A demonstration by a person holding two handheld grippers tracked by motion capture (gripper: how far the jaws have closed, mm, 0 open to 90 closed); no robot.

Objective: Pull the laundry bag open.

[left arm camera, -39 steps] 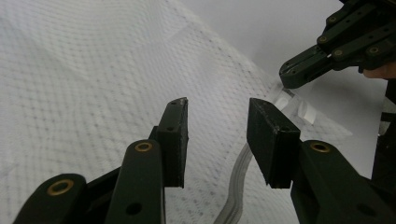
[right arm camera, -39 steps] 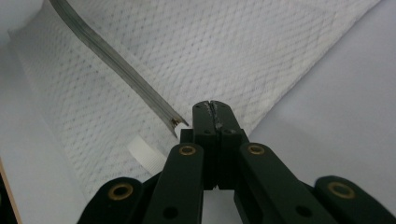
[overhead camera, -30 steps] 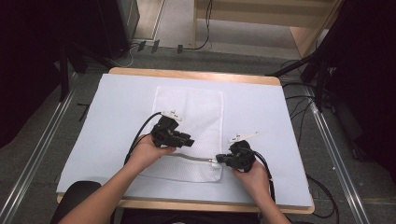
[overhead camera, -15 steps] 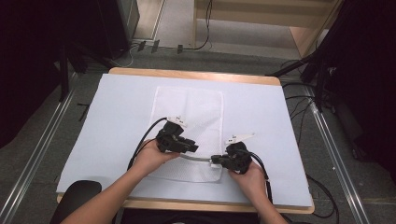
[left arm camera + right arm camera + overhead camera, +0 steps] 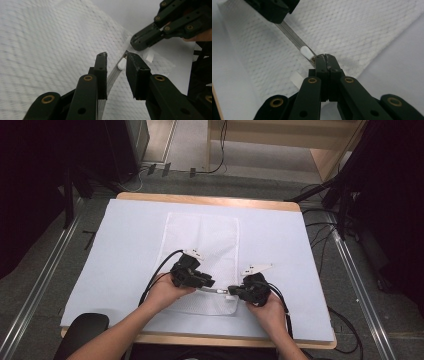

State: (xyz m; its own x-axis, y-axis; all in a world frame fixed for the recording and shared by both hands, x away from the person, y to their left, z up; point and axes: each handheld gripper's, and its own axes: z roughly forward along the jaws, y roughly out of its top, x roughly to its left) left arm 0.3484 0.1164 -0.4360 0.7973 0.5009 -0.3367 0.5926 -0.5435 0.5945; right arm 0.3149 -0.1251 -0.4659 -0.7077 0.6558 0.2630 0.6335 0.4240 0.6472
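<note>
High view: one white mesh bag (image 5: 202, 245) is lying flat, a long rectangle with a woven waffle texture, on the pale blue cloth (image 5: 120, 250) that is covering the wooden-edged bench (image 5: 210, 199). Two black grippers are meeting over the bag's near end; the left gripper (image 5: 210, 283) is sitting left of the right gripper (image 5: 231, 291), with the grey zipper strip (image 5: 216, 290) running between them. Compared with a second ago, both hands are sitting slightly nearer to the person, and the strip is looking shorter between them.

Left gripper view: the left gripper's fingers (image 5: 101, 72) are standing partly open on either side of the ribbed zipper strip (image 5: 111, 77), not clamping it. One rounded white zipper pull (image 5: 122, 63) is lying just beyond them.

Right gripper view: the right gripper's fingers (image 5: 322, 66) are pressing fully together, pinching the strip's end right beside the white pull (image 5: 306, 53).
</note>
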